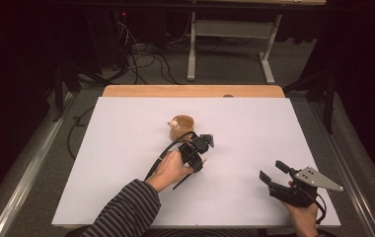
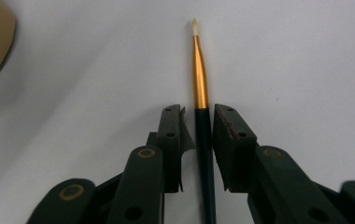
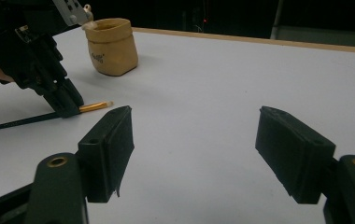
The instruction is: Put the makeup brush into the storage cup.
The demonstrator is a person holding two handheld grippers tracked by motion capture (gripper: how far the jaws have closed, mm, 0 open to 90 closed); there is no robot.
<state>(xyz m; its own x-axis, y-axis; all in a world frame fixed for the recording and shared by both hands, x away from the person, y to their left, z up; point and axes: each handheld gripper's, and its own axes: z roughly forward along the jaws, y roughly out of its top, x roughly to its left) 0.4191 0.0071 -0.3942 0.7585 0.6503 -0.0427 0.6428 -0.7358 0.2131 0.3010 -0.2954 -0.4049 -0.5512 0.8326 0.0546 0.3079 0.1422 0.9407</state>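
Left gripper (image 2: pixel 198 140) low over the white table (image 1: pixel 126 148), jaws narrowed around a paintbrush (image 2: pixel 200 84) lying flat; thin gaps show either side of the dark handle, pads not visibly pressing. Gold ferrule and pale tip point to 12 o'clock in the left gripper view. Tan pouch (image 1: pixel 182 127) near, at 11 o'clock of this gripper. Right gripper (image 1: pixel 272 173) at 4 o'clock, well apart, jaws wide, nothing between.

Overhead forward-down view, two close jaw-level views
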